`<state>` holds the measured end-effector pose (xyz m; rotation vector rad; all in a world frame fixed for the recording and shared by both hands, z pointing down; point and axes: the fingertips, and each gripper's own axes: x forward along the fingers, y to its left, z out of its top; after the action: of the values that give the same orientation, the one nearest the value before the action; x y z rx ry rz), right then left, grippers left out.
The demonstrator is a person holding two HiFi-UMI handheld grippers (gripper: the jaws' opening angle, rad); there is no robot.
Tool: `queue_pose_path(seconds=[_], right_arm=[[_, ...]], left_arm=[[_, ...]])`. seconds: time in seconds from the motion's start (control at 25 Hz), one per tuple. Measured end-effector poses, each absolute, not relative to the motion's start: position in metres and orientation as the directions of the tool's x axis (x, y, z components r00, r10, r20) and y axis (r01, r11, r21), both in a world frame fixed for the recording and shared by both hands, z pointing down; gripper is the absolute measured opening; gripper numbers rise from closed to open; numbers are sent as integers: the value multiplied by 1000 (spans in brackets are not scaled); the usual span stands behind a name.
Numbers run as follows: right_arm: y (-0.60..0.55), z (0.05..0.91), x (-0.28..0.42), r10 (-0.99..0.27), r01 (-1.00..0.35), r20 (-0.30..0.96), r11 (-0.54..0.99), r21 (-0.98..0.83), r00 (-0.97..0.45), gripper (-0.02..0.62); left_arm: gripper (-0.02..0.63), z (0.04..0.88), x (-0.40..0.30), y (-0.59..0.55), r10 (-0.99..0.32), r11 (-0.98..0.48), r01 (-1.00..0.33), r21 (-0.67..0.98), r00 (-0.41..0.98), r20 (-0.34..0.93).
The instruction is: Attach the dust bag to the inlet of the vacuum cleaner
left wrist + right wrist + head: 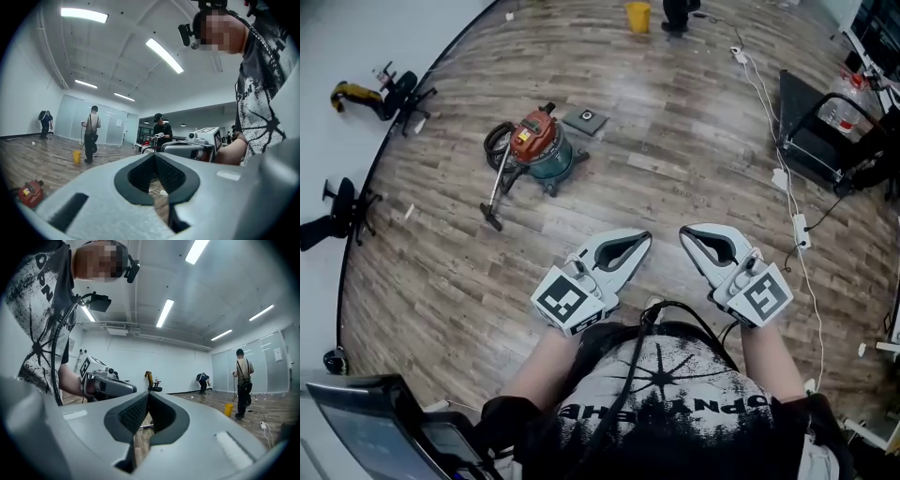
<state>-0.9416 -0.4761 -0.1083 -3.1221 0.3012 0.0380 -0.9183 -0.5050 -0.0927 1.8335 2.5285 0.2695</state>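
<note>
Left tool (643, 240): closed, holds nothing.
Right tool (685, 233): closed, holds nothing.
Vacuum (539, 142): on the floor (675, 169), well ahead.
Bag (585, 119): maybe the flat grey square just beside it.
Done: nothing yet, I think.

Black white-printed T-shirt (675, 398), black cable (649, 326) — grey left tool (645, 239) and right tool (683, 232), marker-cubed.

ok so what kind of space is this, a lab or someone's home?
Likely a big open office or lab hall, not a home. It has a wide bare wood-look floor, long strip ceiling lights, glass partitions and an office chair by the wall. The vacuum stands out on the floor.
</note>
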Motion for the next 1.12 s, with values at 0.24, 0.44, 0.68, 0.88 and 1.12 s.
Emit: queue_pose_path(seconds=[0.24, 0.44, 0.68, 0.88, 1.12], right_arm=[[-448, -100, -926, -225, -225, -12, -974, -29, 974, 8], [-420, -102, -898, -216, -217, -34, -976, -28, 976, 8], [-385, -91, -847, -221, -222, -29, -974, -37, 975, 8], [-340, -85, -796, -212, -213, -10, -976, -51, 977, 8], [-298, -97, -728, -176, -177, -37, -983, -46, 984, 8]], left_arm=[[0, -88, -897, -474, 952, 272, 953, 136, -287, 107], [0, -84, -872, -449, 956, 251, 958, 140, -268, 117], [0, -75, -824, -409, 952, 261, 956, 132, -278, 129], [0, -73, -771, -360, 944, 293, 946, 137, -309, 117], [0, -84, -706, -318, 931, 333, 935, 123, -346, 116]])
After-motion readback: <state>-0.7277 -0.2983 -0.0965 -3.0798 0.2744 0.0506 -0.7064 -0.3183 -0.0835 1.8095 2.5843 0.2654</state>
